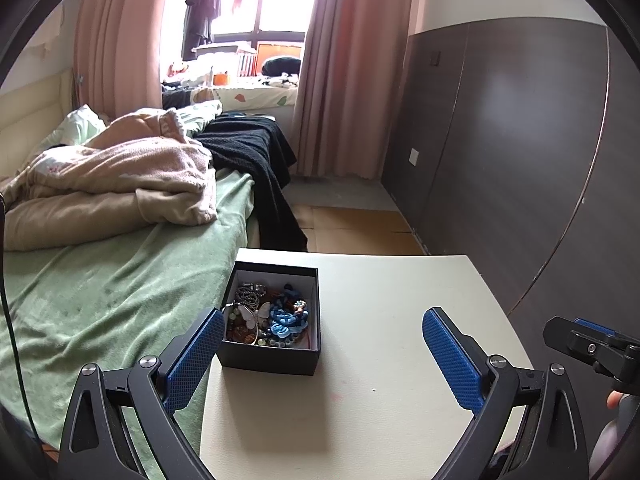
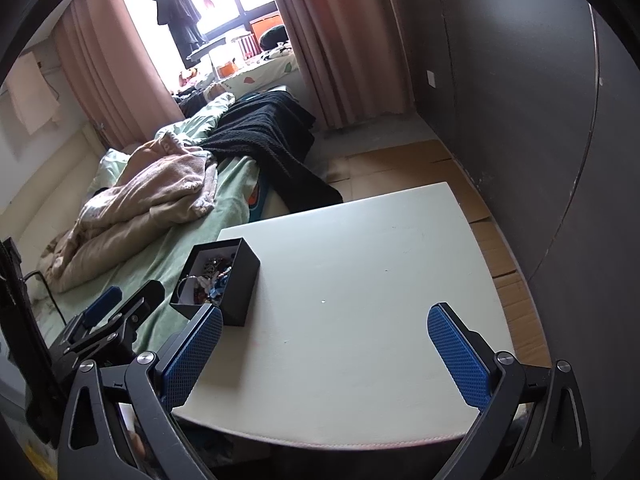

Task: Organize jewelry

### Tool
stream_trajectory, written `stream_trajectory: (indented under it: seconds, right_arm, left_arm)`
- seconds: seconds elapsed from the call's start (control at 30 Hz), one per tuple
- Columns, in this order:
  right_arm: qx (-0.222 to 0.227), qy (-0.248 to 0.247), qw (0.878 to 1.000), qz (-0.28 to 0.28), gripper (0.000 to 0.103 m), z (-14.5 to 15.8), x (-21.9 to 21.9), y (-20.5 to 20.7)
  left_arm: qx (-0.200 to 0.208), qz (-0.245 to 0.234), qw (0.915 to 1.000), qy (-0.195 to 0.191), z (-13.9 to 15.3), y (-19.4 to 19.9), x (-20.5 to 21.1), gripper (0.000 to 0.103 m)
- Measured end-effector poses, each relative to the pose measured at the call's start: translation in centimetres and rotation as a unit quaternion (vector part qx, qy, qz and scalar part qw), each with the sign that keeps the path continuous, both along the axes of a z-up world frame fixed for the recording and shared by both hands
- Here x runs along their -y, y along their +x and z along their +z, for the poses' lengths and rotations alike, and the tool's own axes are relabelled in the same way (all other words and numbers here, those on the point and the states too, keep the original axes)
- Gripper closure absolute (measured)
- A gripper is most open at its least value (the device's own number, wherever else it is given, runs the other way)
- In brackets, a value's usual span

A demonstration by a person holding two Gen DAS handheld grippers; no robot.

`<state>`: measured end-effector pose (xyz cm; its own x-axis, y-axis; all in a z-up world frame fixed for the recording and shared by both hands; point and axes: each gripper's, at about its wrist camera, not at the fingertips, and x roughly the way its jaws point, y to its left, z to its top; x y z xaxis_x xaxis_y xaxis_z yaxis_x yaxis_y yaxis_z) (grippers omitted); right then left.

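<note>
An open black box (image 1: 272, 354) with a white inside stands on the left part of the cream table (image 1: 380, 360). It holds a pile of jewelry (image 1: 268, 316): bead strings, a blue knotted piece, a white butterfly. My left gripper (image 1: 324, 350) is open and empty, its left pad just in front of the box's left corner. My right gripper (image 2: 326, 348) is open and empty over the table's near edge, right of the box (image 2: 236, 280). The left gripper also shows at the left of the right wrist view (image 2: 120, 304).
A bed with a green sheet (image 1: 100, 300), beige blanket (image 1: 112, 184) and black throw (image 1: 256, 152) lies left of the table. A dark panelled wall (image 1: 520, 140) is on the right. Cardboard sheets (image 2: 420, 160) cover the floor beyond the table (image 2: 360, 280).
</note>
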<state>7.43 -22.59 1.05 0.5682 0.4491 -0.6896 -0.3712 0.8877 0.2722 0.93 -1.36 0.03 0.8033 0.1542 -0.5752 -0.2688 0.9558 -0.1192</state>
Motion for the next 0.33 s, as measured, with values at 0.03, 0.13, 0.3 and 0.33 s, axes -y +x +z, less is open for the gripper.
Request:
stream_trajectory:
  seconds: [0.03, 0.13, 0.3, 0.33]
  right_arm:
    - [-0.001, 0.000, 1.000, -0.001, 0.000, -0.02, 0.06, 0.03]
    - [-0.005, -0.002, 1.000, -0.002, 0.000, -0.19, 0.31, 0.20]
    - [-0.007, 0.000, 1.000, -0.007, 0.000, -0.24, 0.51, 0.40]
    - [-0.008, 0.001, 1.000, -0.008, 0.000, -0.25, 0.55, 0.45]
  left_arm:
    - [0.001, 0.001, 1.0000, 0.001, 0.02, -0.01, 0.03, 0.004]
    - [0.002, -0.003, 1.0000, 0.001, 0.07, -0.07, 0.27, 0.004]
    - [0.002, -0.006, 1.0000, 0.003, 0.08, -0.04, 0.43, 0.004]
    - [0.001, -0.006, 1.0000, 0.003, 0.10, -0.03, 0.40, 0.004]
